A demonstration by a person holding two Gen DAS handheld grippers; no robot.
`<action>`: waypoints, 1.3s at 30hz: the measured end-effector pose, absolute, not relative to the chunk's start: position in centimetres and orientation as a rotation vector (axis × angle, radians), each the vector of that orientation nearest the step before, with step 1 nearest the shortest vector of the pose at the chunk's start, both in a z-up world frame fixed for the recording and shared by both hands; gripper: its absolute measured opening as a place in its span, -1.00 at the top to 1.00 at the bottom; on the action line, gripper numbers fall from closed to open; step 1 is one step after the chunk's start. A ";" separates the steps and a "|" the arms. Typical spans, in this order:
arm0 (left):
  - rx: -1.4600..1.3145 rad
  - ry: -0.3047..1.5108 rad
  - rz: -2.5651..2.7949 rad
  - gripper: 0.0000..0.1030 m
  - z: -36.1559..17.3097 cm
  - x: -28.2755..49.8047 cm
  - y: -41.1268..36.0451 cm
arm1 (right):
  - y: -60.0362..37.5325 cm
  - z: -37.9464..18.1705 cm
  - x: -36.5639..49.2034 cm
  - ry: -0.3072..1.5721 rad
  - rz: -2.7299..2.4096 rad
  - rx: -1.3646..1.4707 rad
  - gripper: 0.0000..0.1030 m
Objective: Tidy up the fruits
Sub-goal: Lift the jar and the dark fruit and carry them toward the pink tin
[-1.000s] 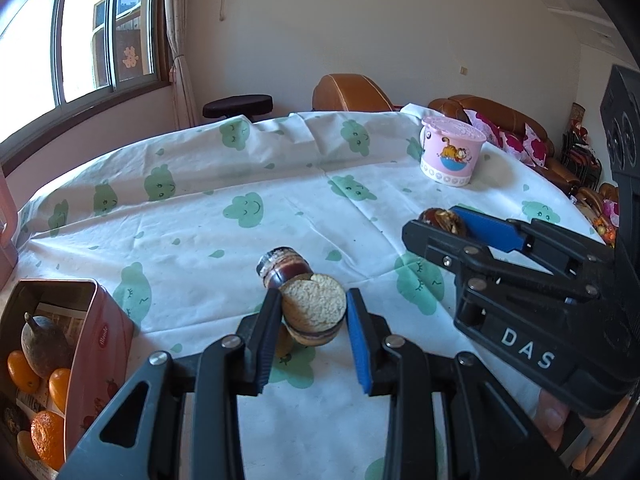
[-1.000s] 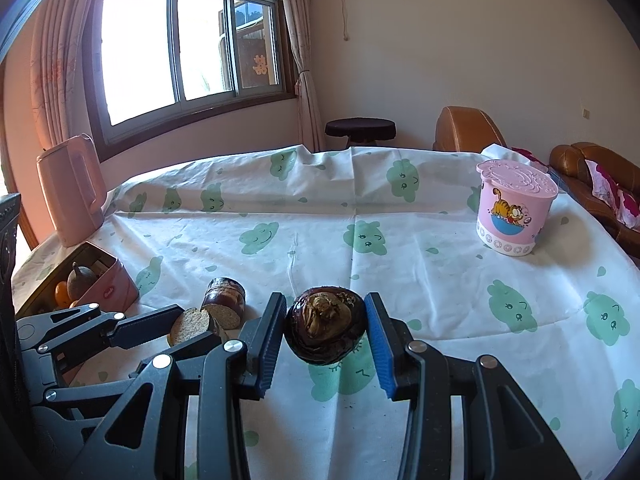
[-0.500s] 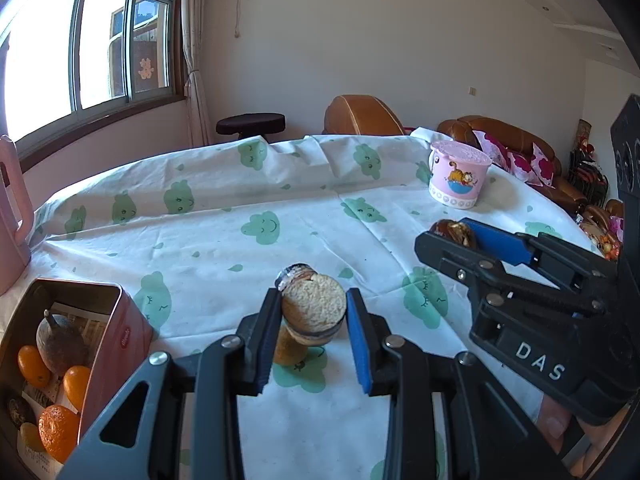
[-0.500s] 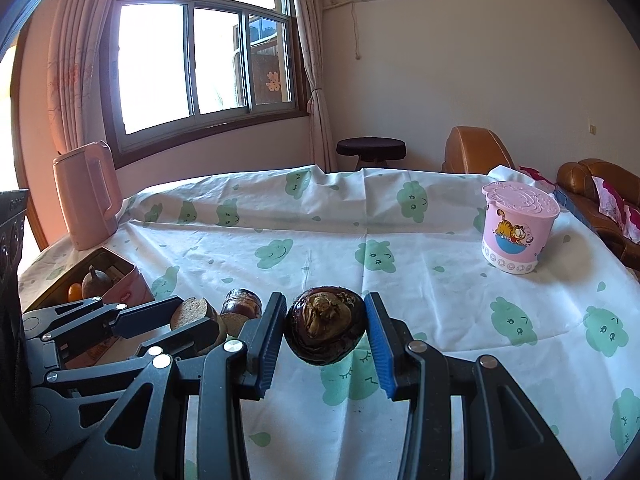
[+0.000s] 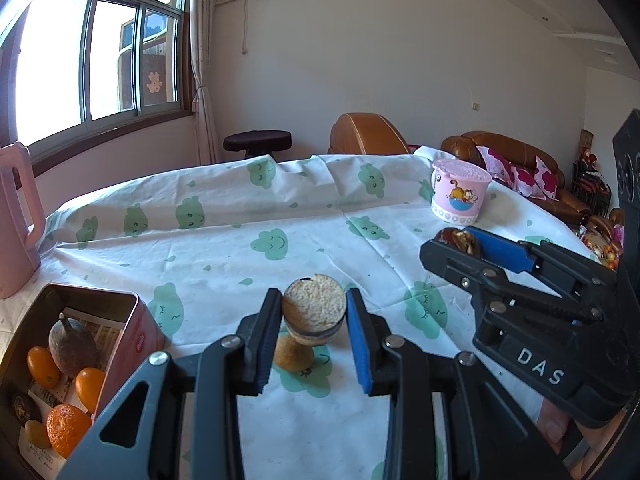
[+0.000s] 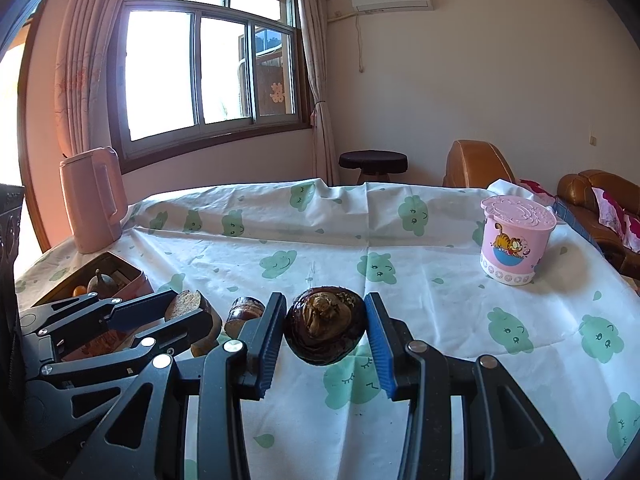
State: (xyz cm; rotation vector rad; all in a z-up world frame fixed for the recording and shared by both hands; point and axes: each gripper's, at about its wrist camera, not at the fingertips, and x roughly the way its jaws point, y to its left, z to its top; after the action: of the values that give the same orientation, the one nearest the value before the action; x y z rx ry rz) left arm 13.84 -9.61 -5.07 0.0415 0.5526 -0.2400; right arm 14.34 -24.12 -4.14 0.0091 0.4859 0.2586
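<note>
Between the blue pads of our left tongs we hold a cut fruit half, its pale grainy face turned toward us, lifted clear of the bench. Our right tongs are clamped on a dark, glossy, wrinkled fruit, also held above the cloth. Just below the left tongs, a tan fruit piece rests on the cloth, and from the right wrist view we see a small dark brown piece lying between the two tools. Further left, near the bench edge, sits an open pink tin holding several orange fruits and a grey-brown, pear-shaped fruit. Covering the bench is a white tablecloth printed with green clouds. Toward the far right stands a lidded pink cup with a cartoon cat, and at the far left a pink kettle. Beyond the bench we see a dark stool, brown leather seats and a window.
</note>
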 end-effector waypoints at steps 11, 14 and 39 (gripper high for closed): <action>0.034 0.501 -0.223 0.34 -4.6 13.1 -9.3 | -24.0 -3.8 13.7 0.446 0.257 -0.003 0.17; 0.031 0.491 -0.220 0.34 -4.5 13.0 -9.2 | -24.0 -3.8 13.4 0.433 0.257 -0.004 0.17; 0.041 0.372 -0.176 0.34 -3.6 10.3 -8.4 | -24.0 -2.9 10.9 0.327 0.250 -0.021 0.17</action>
State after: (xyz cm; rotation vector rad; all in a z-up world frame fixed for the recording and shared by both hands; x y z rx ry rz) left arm 10.31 -8.42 -3.56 0.0406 0.3720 -0.1756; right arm 10.89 -24.02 -2.89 -0.0213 0.3269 0.2501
